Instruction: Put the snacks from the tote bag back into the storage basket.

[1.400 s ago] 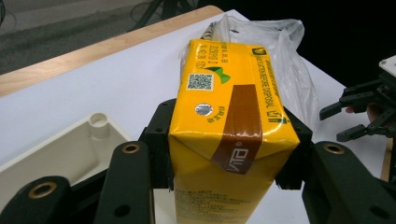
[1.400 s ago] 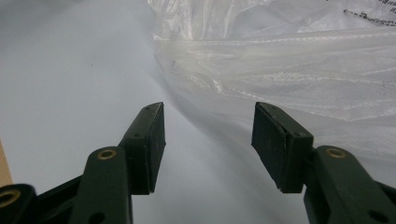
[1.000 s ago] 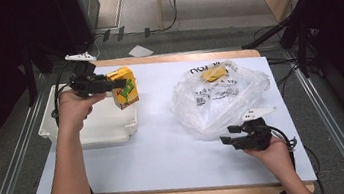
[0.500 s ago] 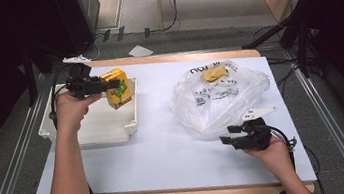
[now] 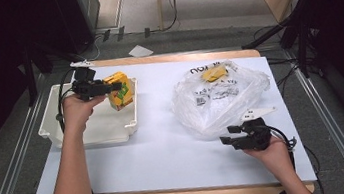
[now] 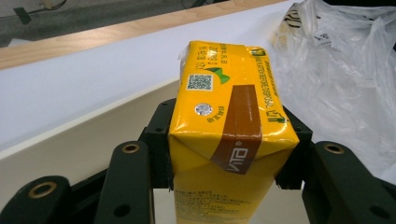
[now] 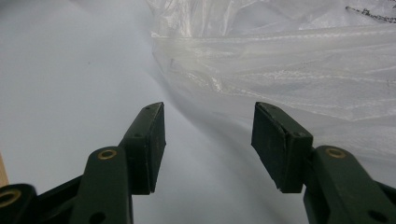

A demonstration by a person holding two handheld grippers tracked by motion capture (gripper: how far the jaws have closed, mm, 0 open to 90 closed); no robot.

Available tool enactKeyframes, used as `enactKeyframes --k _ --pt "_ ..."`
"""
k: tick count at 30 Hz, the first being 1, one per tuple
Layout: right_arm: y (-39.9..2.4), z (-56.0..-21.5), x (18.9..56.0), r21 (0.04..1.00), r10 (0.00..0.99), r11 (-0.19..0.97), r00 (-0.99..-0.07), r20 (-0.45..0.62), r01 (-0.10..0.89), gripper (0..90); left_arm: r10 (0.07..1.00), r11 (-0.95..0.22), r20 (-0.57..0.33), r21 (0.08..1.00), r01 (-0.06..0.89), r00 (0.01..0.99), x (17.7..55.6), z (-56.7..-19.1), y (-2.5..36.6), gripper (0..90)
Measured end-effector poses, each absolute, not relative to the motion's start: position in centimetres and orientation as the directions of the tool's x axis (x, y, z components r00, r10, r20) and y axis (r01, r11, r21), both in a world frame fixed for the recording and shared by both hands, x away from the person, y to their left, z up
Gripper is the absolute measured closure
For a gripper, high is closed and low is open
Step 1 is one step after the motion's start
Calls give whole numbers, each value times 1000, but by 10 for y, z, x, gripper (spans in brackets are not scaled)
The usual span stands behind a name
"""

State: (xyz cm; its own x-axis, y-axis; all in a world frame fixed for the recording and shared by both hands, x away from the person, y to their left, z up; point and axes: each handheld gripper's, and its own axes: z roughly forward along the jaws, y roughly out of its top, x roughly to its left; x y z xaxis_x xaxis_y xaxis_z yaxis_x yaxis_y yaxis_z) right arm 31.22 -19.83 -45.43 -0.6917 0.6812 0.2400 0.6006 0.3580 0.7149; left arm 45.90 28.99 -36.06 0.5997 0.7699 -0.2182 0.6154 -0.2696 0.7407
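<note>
Squarely between the black jaws of the left gripper (image 5: 114,87) sits a yellow drink carton (image 5: 120,90), the pads pressed against its two side faces so that it is firmly held; in the left gripper view the carton (image 6: 231,126) shows its folded top with a brown band, a QR code and a small foil seal. From the high view it hangs tilted over the right end of the white tray (image 5: 66,128), close to the tray's right wall; whether it touches the tray I cannot tell. To the right on the white table (image 5: 167,153) lies a crumpled clear plastic bag (image 5: 220,98) with a yellow item inside. Near the bag's front edge rests the right gripper (image 5: 226,136), its jaws standing apart with nothing between them, the bag (image 7: 289,65) just ahead.
</note>
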Motion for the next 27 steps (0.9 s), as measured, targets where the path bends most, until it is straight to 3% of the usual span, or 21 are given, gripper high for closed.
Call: enactKeyframes --k 7,27 --pt "-198 -455 313 714 680 359 -693 241 601 458 767 -244 -241 748 618 595 463 -372 292 522" --pt "-197 -456 313 706 680 372 -695 235 603 461 789 -271 -168 768 580 591 470 -400 284 521"
